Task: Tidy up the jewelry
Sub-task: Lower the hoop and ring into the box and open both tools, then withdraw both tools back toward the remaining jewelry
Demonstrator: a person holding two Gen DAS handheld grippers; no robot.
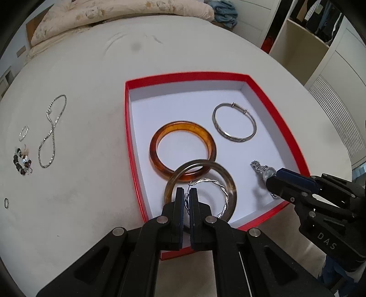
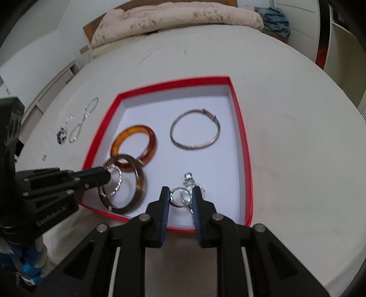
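A red box [image 1: 183, 76] with a white floor lies on a white bed. Inside are an amber bangle [image 1: 157, 137], a plain silver bangle [image 1: 217, 123] and a grey-brown bangle [image 1: 230, 181] that overlaps the amber one. My left gripper [image 1: 187, 194] is shut on a twisted silver bangle [image 1: 223, 190], which hangs just over the grey-brown bangle at the box's near left. My right gripper [image 2: 180, 195] is shut on a silver watch [image 2: 186, 195] low over the box's near right part. The right wrist view also shows the left gripper [image 2: 107, 176] and the twisted bangle [image 2: 117, 182].
Left of the box on the bed lie a silver chain [image 1: 51, 134], a small hoop [image 1: 24, 132], a dark beaded bracelet [image 1: 21, 162] and a tiny ring [image 1: 6, 202]. A folded quilt [image 1: 114, 13] lies at the far end. Open wardrobe shelves [image 1: 304, 38] stand at the right.
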